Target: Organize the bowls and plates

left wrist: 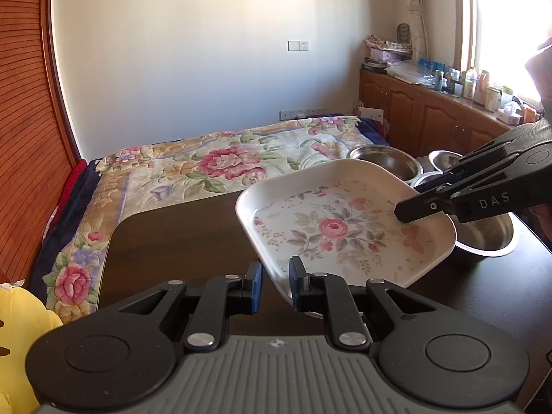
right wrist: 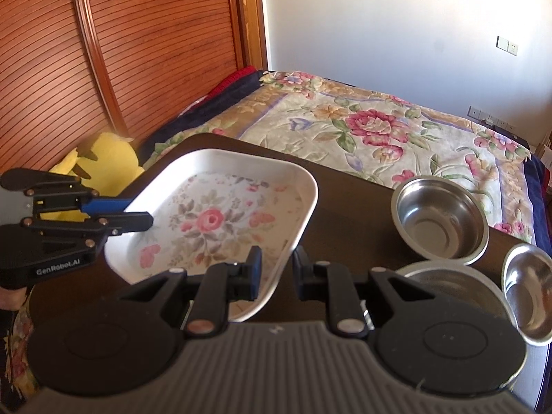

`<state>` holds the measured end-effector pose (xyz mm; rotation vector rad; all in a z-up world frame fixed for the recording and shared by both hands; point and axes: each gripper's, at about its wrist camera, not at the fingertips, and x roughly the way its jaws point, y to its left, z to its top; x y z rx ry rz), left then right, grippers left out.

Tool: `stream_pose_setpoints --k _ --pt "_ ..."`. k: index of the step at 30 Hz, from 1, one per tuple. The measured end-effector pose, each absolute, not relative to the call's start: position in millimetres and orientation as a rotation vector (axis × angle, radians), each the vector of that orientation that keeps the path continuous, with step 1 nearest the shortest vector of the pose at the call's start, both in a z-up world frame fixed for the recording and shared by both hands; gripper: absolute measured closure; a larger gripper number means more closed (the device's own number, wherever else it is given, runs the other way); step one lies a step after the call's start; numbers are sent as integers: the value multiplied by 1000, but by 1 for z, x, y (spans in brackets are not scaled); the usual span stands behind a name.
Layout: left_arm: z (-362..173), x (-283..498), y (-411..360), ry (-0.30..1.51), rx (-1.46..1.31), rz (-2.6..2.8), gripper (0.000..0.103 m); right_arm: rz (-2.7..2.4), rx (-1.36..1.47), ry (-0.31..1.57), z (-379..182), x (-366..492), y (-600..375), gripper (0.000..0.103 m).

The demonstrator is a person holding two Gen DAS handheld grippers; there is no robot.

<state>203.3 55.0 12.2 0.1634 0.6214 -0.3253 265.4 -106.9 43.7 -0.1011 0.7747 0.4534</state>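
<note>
A white square plate with a rose pattern [left wrist: 341, 227] is held tilted above the dark table [left wrist: 179, 238]. My left gripper [left wrist: 276, 284] is shut on its near rim. My right gripper [right wrist: 276, 269] is shut on the opposite rim of the plate [right wrist: 220, 217]. Each gripper shows from the side in the other's view, the right one [left wrist: 414, 207] and the left one [right wrist: 138, 214], with one finger over the rim and one under. Three steel bowls [right wrist: 438, 220] [right wrist: 445, 289] [right wrist: 531, 289] stand on the table at the right.
A bed with a floral blanket [left wrist: 220, 165] borders the table's far edge. A yellow plush toy [right wrist: 100, 165] lies at the left beside a wooden slatted door [right wrist: 103, 51]. Wooden cabinets with clutter [left wrist: 431, 110] run along the window wall.
</note>
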Motion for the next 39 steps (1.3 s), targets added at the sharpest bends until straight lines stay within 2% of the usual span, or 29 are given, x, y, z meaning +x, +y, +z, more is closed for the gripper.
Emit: stream_pose_setpoints --k 19,39 --pt "18 137 42 584 148 -364 84 447 -79 748 51 213 -129 82" --pt "-24 89 60 634 96 -326 84 531 -7 755 16 164 -120 82"
